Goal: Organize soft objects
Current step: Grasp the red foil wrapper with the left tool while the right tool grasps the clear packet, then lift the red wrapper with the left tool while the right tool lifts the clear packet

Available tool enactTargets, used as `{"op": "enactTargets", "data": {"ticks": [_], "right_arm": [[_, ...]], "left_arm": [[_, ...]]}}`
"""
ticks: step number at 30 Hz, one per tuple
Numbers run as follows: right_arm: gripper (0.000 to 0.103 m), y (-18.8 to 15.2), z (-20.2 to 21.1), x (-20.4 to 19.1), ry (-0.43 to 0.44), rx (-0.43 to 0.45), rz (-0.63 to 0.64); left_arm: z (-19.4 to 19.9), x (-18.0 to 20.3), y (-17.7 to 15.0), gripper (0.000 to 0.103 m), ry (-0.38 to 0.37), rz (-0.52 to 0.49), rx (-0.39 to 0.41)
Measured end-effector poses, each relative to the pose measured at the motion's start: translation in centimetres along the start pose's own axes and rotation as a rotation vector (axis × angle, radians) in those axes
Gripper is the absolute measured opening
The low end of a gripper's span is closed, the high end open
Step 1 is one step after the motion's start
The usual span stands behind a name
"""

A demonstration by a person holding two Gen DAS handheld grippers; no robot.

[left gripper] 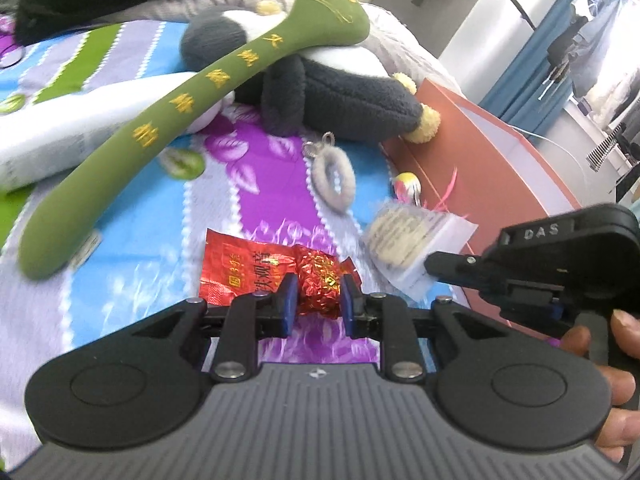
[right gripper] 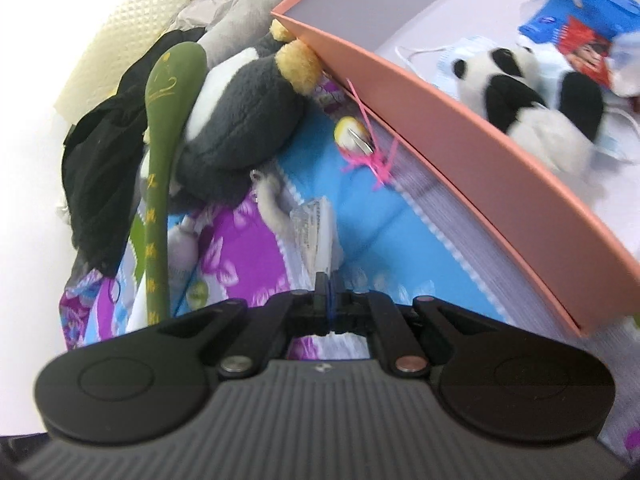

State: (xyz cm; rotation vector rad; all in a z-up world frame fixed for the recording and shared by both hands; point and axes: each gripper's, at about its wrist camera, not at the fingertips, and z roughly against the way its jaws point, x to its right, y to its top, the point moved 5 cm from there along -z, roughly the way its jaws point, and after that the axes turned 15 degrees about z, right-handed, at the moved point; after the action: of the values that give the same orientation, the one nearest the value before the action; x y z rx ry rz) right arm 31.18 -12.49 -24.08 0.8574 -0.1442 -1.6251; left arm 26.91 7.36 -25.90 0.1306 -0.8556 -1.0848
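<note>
My left gripper (left gripper: 319, 294) is shut on a crumpled red foil tea packet (left gripper: 280, 278) that lies on the flowered bedspread. My right gripper (right gripper: 325, 286) is shut on the edge of a clear plastic packet (right gripper: 318, 226); it also shows in the left wrist view (left gripper: 408, 240), held at its right corner by the right gripper (left gripper: 436, 266). A grey and white plush penguin (left gripper: 328, 88) lies behind, with a long green plush stick (left gripper: 168, 116) across it. A pink box (right gripper: 480, 148) on the right holds a plush panda (right gripper: 532, 100).
A grey fluffy ring keychain (left gripper: 334, 178) lies between the penguin and the packets. A small yellow clip with pink strings (right gripper: 352, 134) sits against the box wall. Black cloth (right gripper: 100, 168) is piled at the far left. Blue packets and a face mask (right gripper: 580, 20) lie in the box.
</note>
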Motion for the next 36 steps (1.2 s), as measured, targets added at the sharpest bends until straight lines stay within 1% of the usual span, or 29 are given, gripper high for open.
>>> {"op": "enactTargets", "data": {"ticks": [4, 7, 10, 14, 16, 17, 20, 22, 23, 24, 26, 29, 32, 33, 36], "right_arm": [[0.004, -1.8, 1.8, 0.3, 0.015, -0.028, 0.009], [0.004, -3.4, 3.0, 0.6, 0.044, -0.078, -0.021], [0.004, -5.2, 4.6, 0.9, 0.063, -0.106, -0.038], [0.004, -7.3, 6.0, 1.9, 0.052, -0.138, -0.046], [0.004, -8.1, 6.2, 2.3, 0.051, -0.151, -0.014], [0.007, -8.3, 6.1, 2.4, 0.041, -0.157, 0.011], [0.007, -9.0, 5.8, 2.6, 0.012, -0.188, 0.13], [0.012, -9.0, 6.0, 2.5, -0.002, -0.174, 0.198], [0.019, -8.9, 6.2, 2.4, -0.012, -0.166, 0.243], [0.031, -8.9, 6.4, 2.4, -0.023, -0.156, 0.283], [0.046, -8.6, 6.8, 2.1, -0.046, -0.123, 0.362], [0.045, -8.0, 7.3, 1.9, -0.07, -0.065, 0.444], [0.047, -7.5, 7.4, 1.4, -0.098, -0.026, 0.539], [0.051, -7.4, 7.3, 1.2, -0.099, -0.017, 0.569], [0.06, -6.9, 7.1, 0.4, -0.07, 0.008, 0.661]], "left_arm": [[2.0, -0.2, -1.3, 0.026, 0.014, 0.02, 0.002], [3.4, -0.2, -2.4, 0.026, 0.021, 0.026, -0.003], [4.5, 0.1, -3.5, 0.026, 0.026, 0.02, -0.006], [5.2, 0.4, -4.7, 0.027, 0.016, 0.023, -0.026], [5.0, 0.5, -5.3, 0.027, 0.023, 0.012, -0.037], [4.7, 0.5, -5.4, 0.027, 0.024, 0.012, -0.045], [4.3, 0.3, -5.5, 0.027, 0.051, 0.031, -0.044], [4.2, 0.2, -5.4, 0.03, 0.041, 0.041, -0.045], [4.2, 0.1, -5.3, 0.038, 0.038, 0.05, -0.051], [4.1, 0.1, -5.3, 0.044, 0.035, 0.055, -0.056], [4.0, 0.2, -5.3, 0.045, 0.037, 0.05, -0.058], [3.9, 0.4, -5.4, 0.046, 0.04, 0.043, -0.064], [3.7, 0.6, -5.4, 0.046, 0.044, 0.041, -0.068], [3.6, 0.6, -5.3, 0.046, 0.045, 0.039, -0.068], [3.4, 0.6, -5.2, 0.047, 0.052, 0.037, -0.07]]}}
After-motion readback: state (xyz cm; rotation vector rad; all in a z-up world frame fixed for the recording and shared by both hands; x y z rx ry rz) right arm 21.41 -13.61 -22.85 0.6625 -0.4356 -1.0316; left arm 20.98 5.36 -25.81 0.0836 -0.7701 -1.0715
